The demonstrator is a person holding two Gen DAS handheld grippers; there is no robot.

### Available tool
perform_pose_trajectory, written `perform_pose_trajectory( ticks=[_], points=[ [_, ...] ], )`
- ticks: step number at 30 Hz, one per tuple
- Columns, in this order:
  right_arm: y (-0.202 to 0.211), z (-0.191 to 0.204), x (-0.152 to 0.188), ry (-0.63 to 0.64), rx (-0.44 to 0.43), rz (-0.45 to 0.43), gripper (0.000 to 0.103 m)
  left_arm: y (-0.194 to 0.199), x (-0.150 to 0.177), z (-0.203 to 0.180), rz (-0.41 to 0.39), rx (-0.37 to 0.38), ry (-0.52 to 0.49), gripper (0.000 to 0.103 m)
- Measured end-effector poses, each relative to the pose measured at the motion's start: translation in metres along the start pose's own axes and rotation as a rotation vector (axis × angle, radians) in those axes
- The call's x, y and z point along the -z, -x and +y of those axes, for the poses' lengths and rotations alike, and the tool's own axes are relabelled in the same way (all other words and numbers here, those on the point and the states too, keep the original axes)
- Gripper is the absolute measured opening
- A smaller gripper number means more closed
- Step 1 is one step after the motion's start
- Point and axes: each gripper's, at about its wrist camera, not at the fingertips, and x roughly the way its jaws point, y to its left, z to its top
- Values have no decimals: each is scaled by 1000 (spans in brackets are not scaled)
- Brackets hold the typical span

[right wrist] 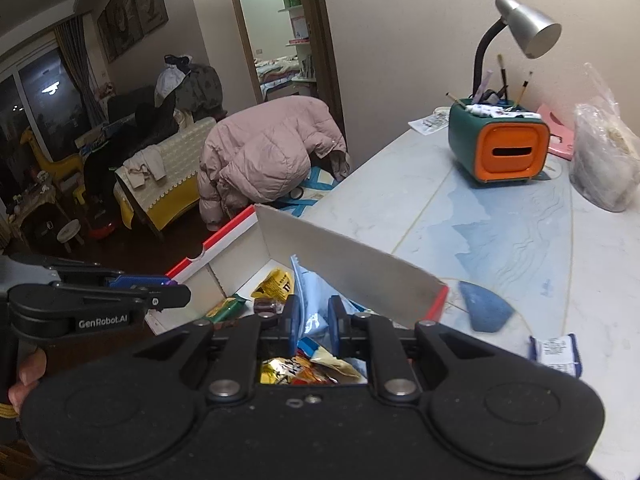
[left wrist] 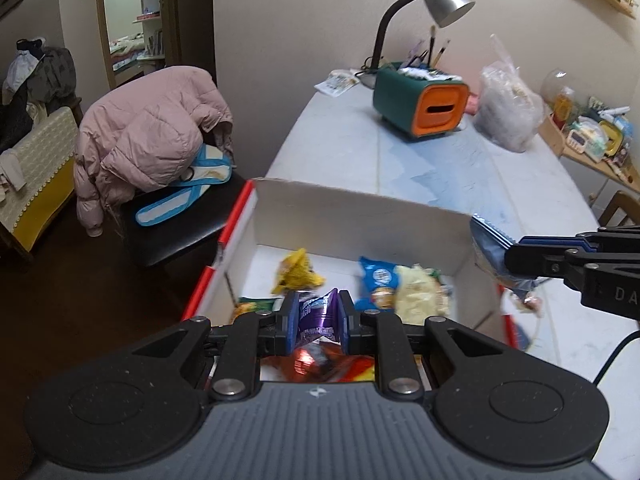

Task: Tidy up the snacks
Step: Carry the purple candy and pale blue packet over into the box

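Over one box, left gripper fingers pinch one purple packet, right gripper fingers one pale-blue packet.

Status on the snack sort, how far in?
Done: several packets lie in the white box. In hand: left gripper pinches a purple packet; right gripper a light-blue packet, both over the box. Left: blue-and-white packet on the table.

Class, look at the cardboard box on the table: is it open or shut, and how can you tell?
Open. The box has no lid over it, and snack packets lie visible on its white floor.
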Motion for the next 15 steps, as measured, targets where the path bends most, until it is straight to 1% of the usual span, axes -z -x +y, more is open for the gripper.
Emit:
perform_pose_trajectory(
  ticks=[7,15],
  points=[
    [-33,3,2,-29,28,47,13,-33,-4,15,46,11,-17,19],
    [-64,6,13,-44,74,106,13,-65,-2,15,96,12,-65,19]
  ],
)
